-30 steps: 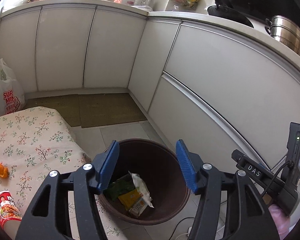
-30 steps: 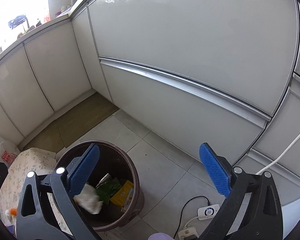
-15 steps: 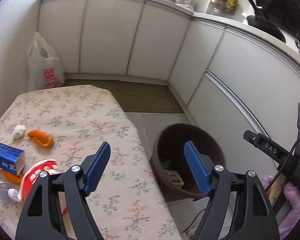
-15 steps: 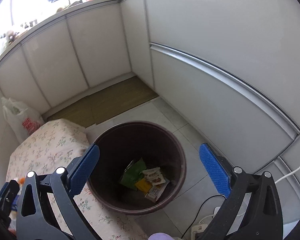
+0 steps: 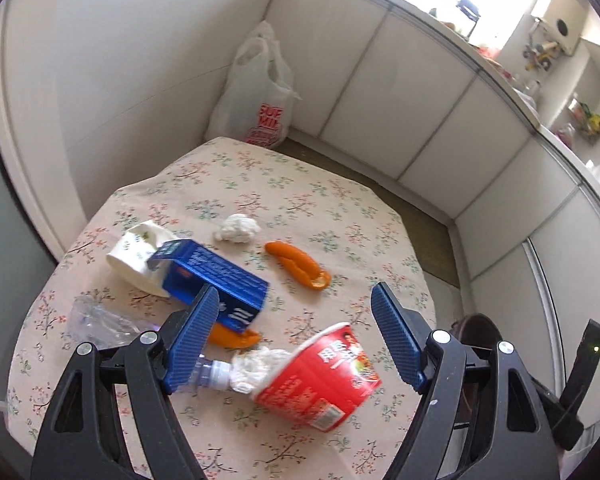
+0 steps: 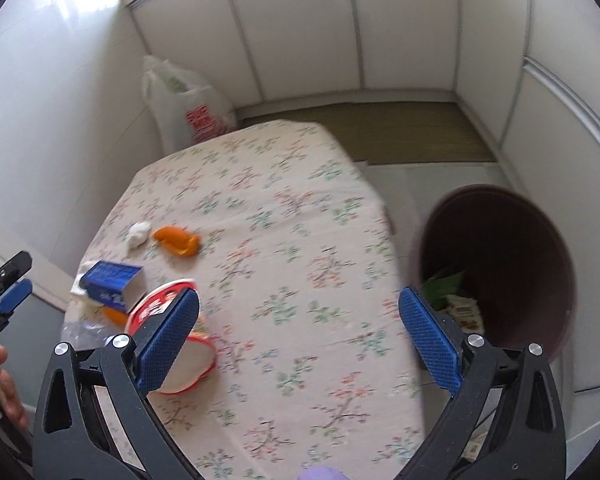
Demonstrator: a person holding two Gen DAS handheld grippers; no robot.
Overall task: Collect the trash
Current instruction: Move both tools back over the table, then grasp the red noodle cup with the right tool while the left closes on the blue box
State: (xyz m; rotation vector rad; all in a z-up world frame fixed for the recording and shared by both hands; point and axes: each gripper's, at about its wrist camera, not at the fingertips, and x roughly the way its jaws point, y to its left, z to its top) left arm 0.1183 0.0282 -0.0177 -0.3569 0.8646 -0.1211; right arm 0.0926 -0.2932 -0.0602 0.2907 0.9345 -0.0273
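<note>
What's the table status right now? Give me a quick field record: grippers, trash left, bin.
left gripper: open, nothing between the jaws, over the table
right gripper: open, empty
trash on floral tablecloth: red instant noodle cup on its side, blue carton, orange peel, crumpled tissue, white paper cup, clear plastic bottle
bin: on the floor beside the table, wrappers inside
</note>
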